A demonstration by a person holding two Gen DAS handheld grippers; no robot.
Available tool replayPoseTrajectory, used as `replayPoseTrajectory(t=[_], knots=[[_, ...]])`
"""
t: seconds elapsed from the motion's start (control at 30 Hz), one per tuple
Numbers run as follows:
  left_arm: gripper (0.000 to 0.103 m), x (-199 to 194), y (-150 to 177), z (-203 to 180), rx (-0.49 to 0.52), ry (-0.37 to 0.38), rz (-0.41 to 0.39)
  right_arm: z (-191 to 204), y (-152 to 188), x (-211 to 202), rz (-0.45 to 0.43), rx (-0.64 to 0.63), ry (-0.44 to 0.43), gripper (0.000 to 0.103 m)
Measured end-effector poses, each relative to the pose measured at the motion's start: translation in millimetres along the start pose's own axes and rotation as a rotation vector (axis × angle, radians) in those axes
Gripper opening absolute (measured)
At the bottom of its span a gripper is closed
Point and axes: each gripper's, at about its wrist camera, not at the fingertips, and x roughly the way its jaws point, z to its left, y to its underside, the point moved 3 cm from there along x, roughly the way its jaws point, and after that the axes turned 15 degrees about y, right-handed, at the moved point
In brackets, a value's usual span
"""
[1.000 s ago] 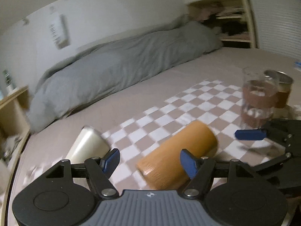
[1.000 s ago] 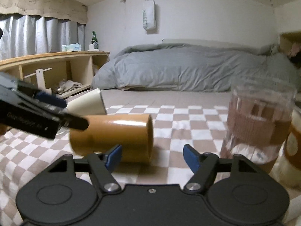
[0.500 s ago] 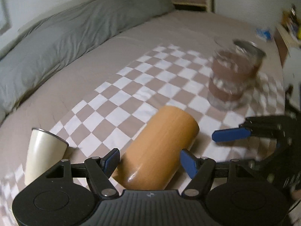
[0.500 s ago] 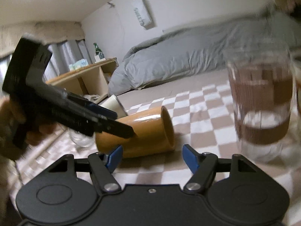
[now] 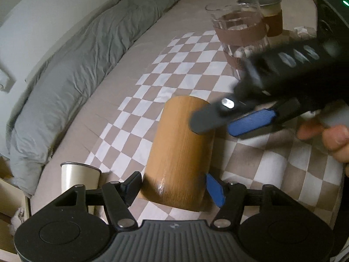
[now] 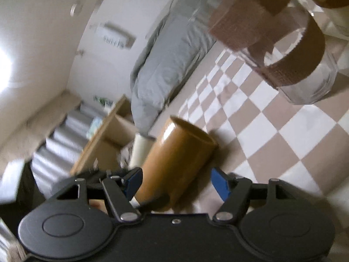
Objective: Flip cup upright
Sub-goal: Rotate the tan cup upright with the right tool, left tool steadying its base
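The brown cup [image 5: 181,152] lies on its side on the checkered blanket [image 5: 196,69] spread over the bed, its closed base toward the left hand-held gripper [image 5: 172,185] and its open mouth pointing away toward the glass jar [image 5: 240,35]. That left hand-held gripper is spread wide, one blue pad on either side of the cup's base end, close to the wall but not clearly pressing it. The right hand-held gripper [image 5: 240,118] hovers over the cup's mouth end, rolled sideways; in its own blurred view its jaws stand wide with the cup between them, and contact is hard to judge. The cup looks rigid, smooth and glossy, probably light, so the pads may slip on the curved wall. A hold across the middle of the body, pads on opposite sides, seems safest; pinching near the rim would give less surface. The soft bedding gives poor footing once upright. A white cup [image 5: 78,179] stands just beside the brown cup's base
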Motion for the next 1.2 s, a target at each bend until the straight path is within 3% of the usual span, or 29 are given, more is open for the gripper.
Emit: replayPoseTrajectory(t=[0.37,0.53,0.63,0.7,0.8,0.93,1.2], knots=[[0.063,0.6,6.5,-16.4,0.048,-0.058,-0.053,10.3,-10.9,26.7,-0.026,0.219,0.077,0.077],[0.063,0.3,10.7,-27.7,0.076,-0.092,-0.067,16.1,-16.8,35.8,-0.018,0.291,0.139,0.083],[0.062,-2.4,16.3,-34.2,0.071,-0.121,-0.095,21.3,-21.1,42.9,0.018,0.273,0.224,0.075],[0.061,-6.7,21.4,-36.6,0.055,-0.130,-0.118,24.3,-21.1,48.1,0.029,0.255,0.228,0.074],[0.059,-15.1,31.7,-39.3,0.013,-0.139,-0.164,32.7,-22.1,48.4,0.023,0.174,0.202,0.074],[0.055,-26.6,46.5,-45.2,-0.045,-0.151,-0.218,56.8,-21.3,41.7,-0.031,-0.027,0.169,0.074],[0.050,-18.5,70.3,-53.7,-0.124,-0.181,-0.257,120.7,15.3,11.2,-0.275,-0.556,0.122,0.071]])
